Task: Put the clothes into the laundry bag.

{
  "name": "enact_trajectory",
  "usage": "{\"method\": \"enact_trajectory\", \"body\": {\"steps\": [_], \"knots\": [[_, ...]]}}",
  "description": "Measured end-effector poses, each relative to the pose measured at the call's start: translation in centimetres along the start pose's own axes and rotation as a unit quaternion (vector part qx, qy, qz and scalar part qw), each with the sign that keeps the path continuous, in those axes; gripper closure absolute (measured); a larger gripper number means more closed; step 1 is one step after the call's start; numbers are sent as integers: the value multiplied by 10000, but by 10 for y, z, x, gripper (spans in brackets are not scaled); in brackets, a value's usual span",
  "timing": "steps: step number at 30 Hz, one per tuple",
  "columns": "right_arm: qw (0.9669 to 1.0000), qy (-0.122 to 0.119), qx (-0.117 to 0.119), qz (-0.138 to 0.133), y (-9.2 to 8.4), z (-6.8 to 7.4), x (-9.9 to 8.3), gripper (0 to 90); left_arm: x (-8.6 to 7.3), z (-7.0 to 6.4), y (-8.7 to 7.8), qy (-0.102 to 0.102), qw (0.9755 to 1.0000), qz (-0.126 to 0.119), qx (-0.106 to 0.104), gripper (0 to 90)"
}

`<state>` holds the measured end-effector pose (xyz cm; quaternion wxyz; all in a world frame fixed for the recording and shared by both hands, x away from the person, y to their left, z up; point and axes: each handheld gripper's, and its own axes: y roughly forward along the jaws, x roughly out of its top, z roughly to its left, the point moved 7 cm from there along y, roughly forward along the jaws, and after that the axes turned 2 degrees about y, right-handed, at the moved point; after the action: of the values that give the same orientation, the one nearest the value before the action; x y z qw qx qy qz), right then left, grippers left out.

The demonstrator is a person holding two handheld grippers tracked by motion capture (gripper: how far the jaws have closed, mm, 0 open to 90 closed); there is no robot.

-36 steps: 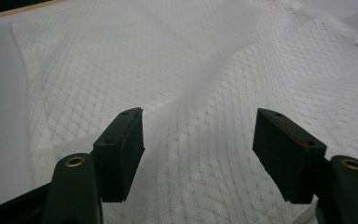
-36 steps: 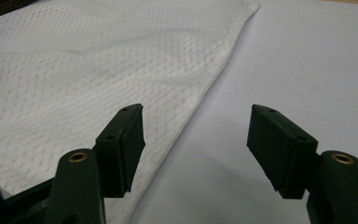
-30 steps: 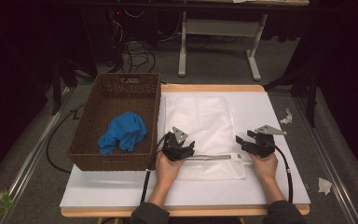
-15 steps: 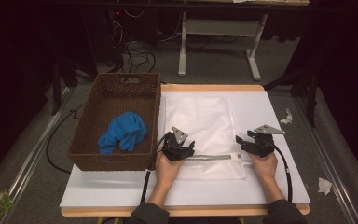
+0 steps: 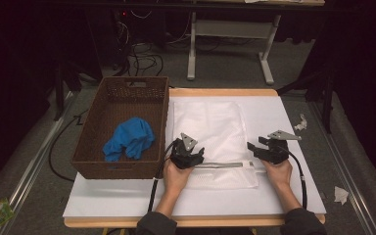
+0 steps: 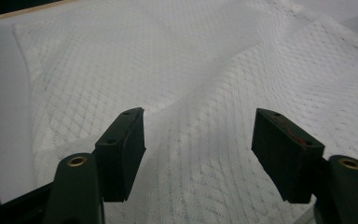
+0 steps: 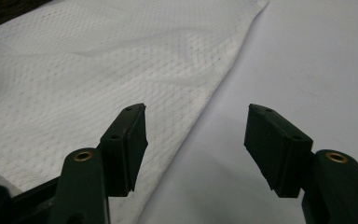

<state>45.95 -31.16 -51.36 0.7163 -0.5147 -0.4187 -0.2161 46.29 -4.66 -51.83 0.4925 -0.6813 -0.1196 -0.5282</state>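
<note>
Item: white mesh laundry bag (image 5: 210, 132), lying flat on the white table cover (image 5: 284, 196), just right of the brown wicker basket (image 5: 127, 93); a grey zipper band (image 5: 225, 165) is running across the bag near its close end.

Left gripper (image 5: 186, 157): sitting over the near left part of the bag, at the left end of the zipper band. In the left gripper view the left gripper (image 6: 198, 142) is standing with jaws spread, the mesh rising in a soft fold between them; the pads are pressing on nothing.

Right gripper (image 5: 269, 149): hovering at the bag's right edge, by the right end of the zipper band. In the right gripper view the right gripper (image 7: 196, 140) is showing its jaws wide apart, one above the mesh, the other above bare table cover, with the bag's edge running between them; nothing is pinched.

Hands: the left hand (image 5: 176, 176) and right hand (image 5: 278, 172) are coming in from the near edge, each wrapping a gripper body.

Basket contents: a crumpled blue cloth (image 5: 129, 139) is resting inside.

Surroundings: paper scraps (image 5: 301, 122) are lying on the grey floor to the right.
</note>
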Motion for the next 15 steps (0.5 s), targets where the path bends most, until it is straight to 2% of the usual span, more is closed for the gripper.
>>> {"method": "enact_trajectory", "body": {"steps": [4,9,15], "knots": [[9999,-98,84,37,-1,6,1,389,0,0,0,-1,10000,-9,6,348],[9997,-119,187,-99,-4,14,5,363,1,0,-1,-16,10000,-53,22,348],[9988,-364,315,81,-4,25,3,351,1,1,-1,-29,10000,-71,42,349]]}}
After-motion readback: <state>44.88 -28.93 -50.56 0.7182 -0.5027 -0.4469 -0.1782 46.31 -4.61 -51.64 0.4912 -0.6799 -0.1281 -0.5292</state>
